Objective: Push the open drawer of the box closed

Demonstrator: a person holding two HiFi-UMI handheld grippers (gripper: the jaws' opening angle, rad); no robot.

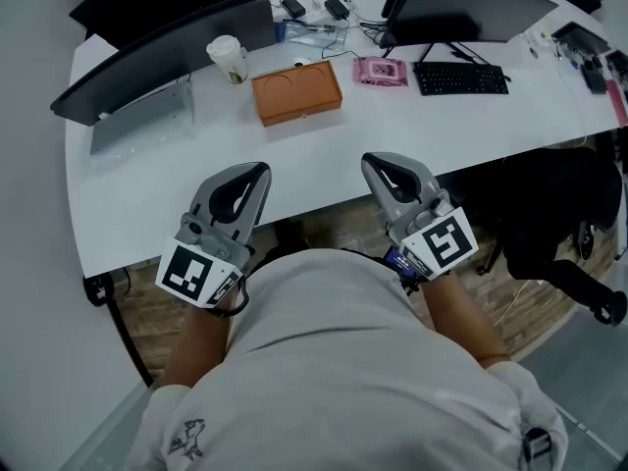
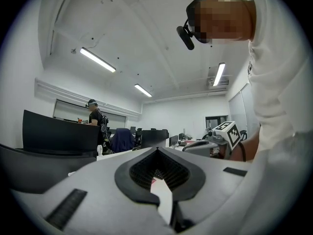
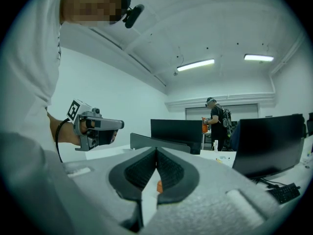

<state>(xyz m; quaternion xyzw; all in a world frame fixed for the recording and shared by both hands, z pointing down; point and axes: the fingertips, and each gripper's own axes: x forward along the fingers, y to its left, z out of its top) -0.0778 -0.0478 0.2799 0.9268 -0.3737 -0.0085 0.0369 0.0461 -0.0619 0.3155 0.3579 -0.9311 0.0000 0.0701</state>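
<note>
An orange box (image 1: 296,91) lies flat on the white table (image 1: 147,194), behind its middle; from here I cannot tell how its drawer stands. Both grippers hover over the table's front edge, close to the person's body and well short of the box. My left gripper (image 1: 257,168) has its jaws together with nothing between them, as its own view (image 2: 157,151) also shows. My right gripper (image 1: 371,160) is shut and empty too (image 3: 156,150). A sliver of the orange box (image 3: 159,186) shows through the gap behind the right jaws.
Two dark monitors (image 1: 167,52) (image 1: 471,8) stand at the table's back. A paper cup (image 1: 228,59) is left of the box, a pink packet (image 1: 380,71) and a keyboard (image 1: 461,78) right of it. A black office chair (image 1: 569,234) is at the right. A person (image 3: 217,121) stands far off.
</note>
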